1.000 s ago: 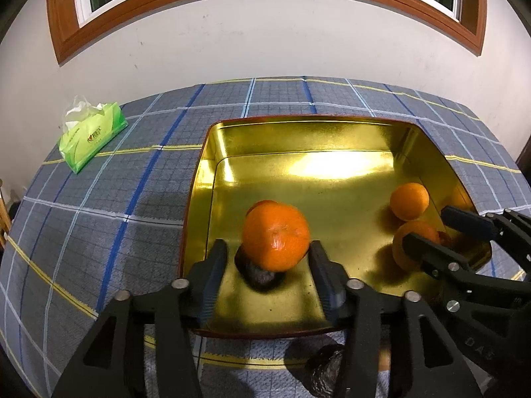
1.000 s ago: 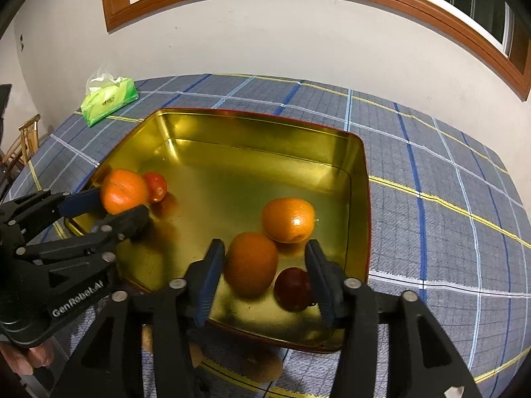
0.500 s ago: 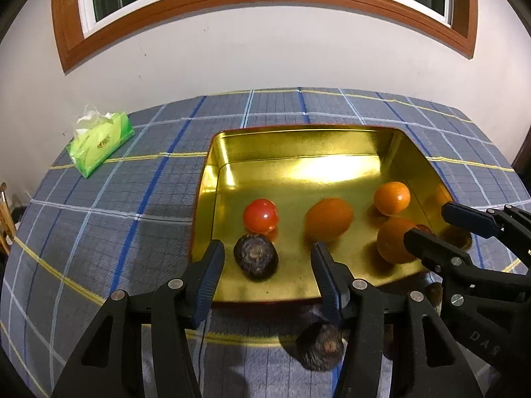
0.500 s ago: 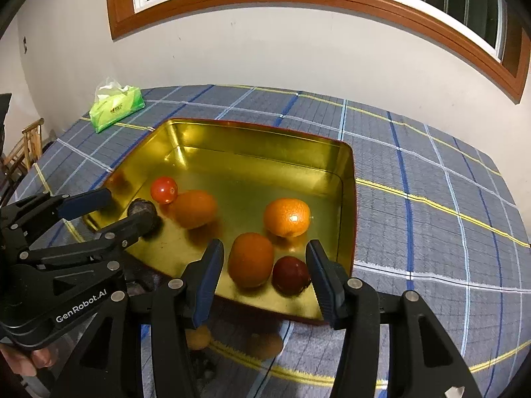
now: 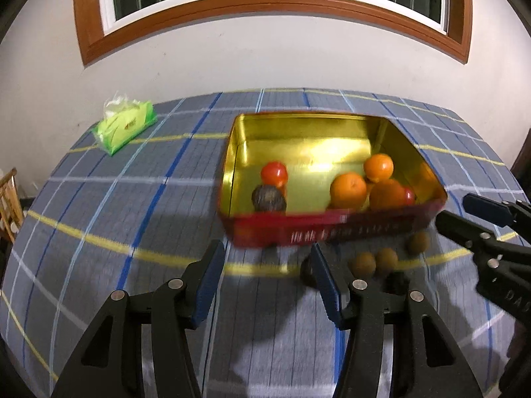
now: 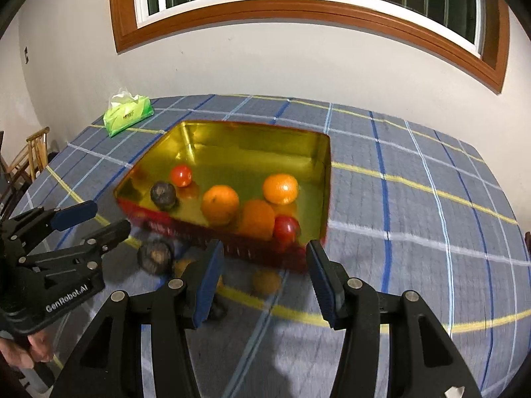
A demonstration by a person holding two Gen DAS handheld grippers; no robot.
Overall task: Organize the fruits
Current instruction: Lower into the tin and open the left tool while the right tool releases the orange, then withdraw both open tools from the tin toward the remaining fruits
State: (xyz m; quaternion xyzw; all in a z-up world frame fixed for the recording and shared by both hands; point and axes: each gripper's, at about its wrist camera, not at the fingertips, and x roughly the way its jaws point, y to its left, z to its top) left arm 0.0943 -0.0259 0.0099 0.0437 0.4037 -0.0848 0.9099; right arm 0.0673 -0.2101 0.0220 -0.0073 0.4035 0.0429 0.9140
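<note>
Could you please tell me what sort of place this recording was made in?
Probably a home dining room: a table under a blue-grey plaid tablecloth, a wood-framed window in a plain wall, a green tissue pack, and a wooden chair.

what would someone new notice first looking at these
The gold tin mid-table on the plaid cloth, holding three oranges, two red fruits and a dark one. Small brown fruits lie on the cloth in front of it. Both tongs, left and right, hang open and empty.

both grippers backed off; orange (image 5: 348, 189) released.
</note>
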